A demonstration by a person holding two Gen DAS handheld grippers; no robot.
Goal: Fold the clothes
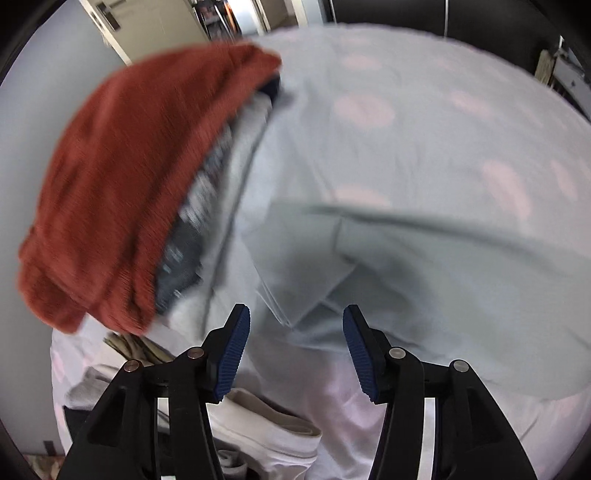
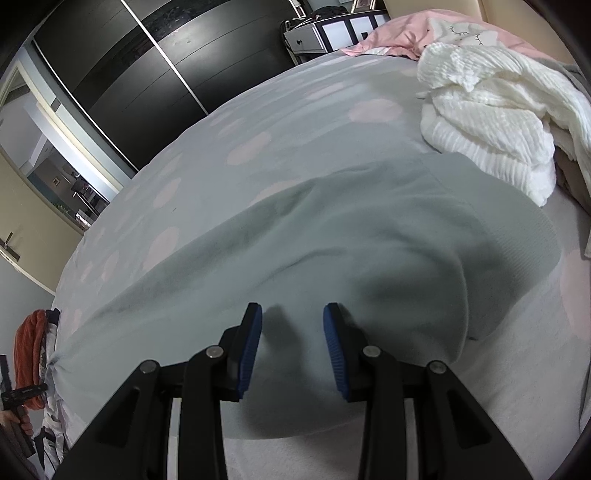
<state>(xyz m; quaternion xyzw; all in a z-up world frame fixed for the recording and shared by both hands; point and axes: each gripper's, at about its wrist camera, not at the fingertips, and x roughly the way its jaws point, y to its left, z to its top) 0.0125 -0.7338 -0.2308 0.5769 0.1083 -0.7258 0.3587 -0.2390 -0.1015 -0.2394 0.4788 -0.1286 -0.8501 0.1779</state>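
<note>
A pale grey garment (image 2: 332, 236) is spread on the bed (image 2: 258, 110), over the dotted cover. The right gripper (image 2: 292, 350) is held just above it, with the fingers spread and nothing between them. The left gripper (image 1: 296, 354) is also seen with its fingers spread and empty, above a folded edge of the same garment (image 1: 306, 273). This view is blurred, so whether cloth is touched cannot be told.

The step in hand is judged to be the taking of an edge for the next fold. It is done well if each pair of fingers is lowered onto one layer only, near a corner, and closed before any lifting. The cloth should be kept taut between both hands, so that the fold lies straight.

No container is seen. At the left a stack of clothes (image 1: 199, 221) is topped by a rust-red knit (image 1: 129, 177). A white knit (image 2: 491, 125) is left loose near the pink pillow (image 2: 399, 29).
</note>
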